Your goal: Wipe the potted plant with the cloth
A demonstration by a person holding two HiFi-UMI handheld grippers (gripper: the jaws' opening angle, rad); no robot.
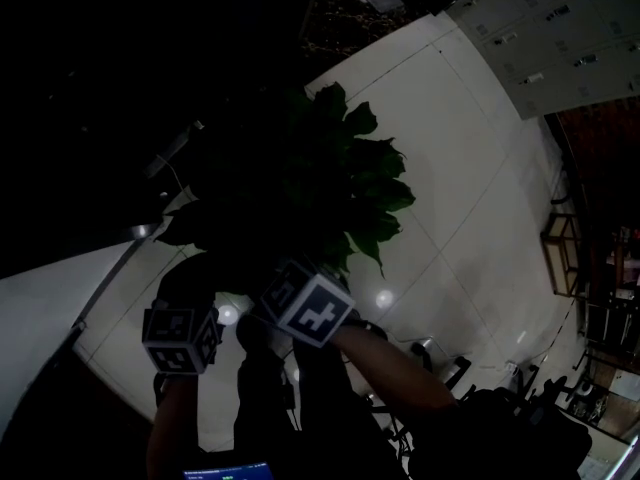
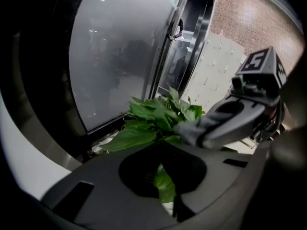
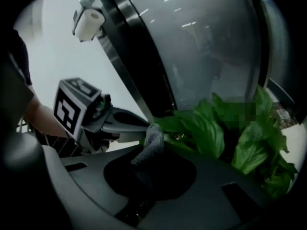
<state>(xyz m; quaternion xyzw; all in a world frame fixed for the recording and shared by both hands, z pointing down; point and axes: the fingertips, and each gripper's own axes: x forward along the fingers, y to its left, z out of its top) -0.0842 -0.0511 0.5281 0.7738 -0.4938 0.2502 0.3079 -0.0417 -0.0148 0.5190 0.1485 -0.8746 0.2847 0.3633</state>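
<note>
Left tongs (image 2: 165,176) clamp leaf (image 2: 166,189); right tongs (image 3: 141,176) clamp cloth (image 3: 151,143); tips near each other.

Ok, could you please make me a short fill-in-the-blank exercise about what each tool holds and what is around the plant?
1. The right tool is shut on a grey ___.
2. The left tool is shut on a green ___ of the plant.
3. In the head view, the floor beside the plant is laid with pale square ___.

Missing words: cloth; leaf; tiles.
</note>
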